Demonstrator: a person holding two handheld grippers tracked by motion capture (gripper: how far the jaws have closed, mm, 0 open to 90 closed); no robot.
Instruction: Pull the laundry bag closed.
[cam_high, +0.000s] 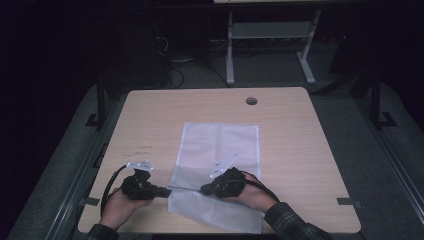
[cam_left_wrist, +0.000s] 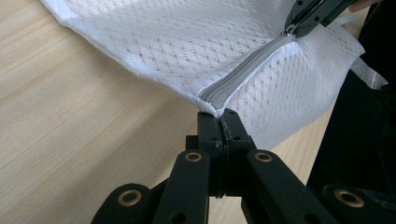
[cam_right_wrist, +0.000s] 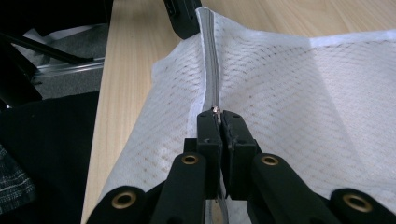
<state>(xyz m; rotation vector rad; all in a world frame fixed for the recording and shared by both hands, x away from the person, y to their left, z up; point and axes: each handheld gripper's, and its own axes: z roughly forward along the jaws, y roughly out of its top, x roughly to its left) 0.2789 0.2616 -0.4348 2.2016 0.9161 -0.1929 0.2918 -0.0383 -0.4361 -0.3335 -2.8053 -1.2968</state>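
A white mesh laundry bag (cam_high: 220, 165) lay flat on the wooden table (cam_high: 150, 120), its near end lifted off the surface between the two hands. The left gripper (cam_high: 167, 191) sat at the bag's left edge, and there it was, jaws pressed together on the corner of the fabric right where the grey zipper (cam_left_wrist: 243, 67) ended. Across from it, the right gripper (cam_high: 204, 189) had its jaws clamped on the small metal zipper pull (cam_right_wrist: 215, 110), part way along the zipper line. The zipper ran taut and straight between the two grippers, and the mesh rose to a ridge along it and fell away on either side. The far end of the bag stayed flat towards the table's middle.
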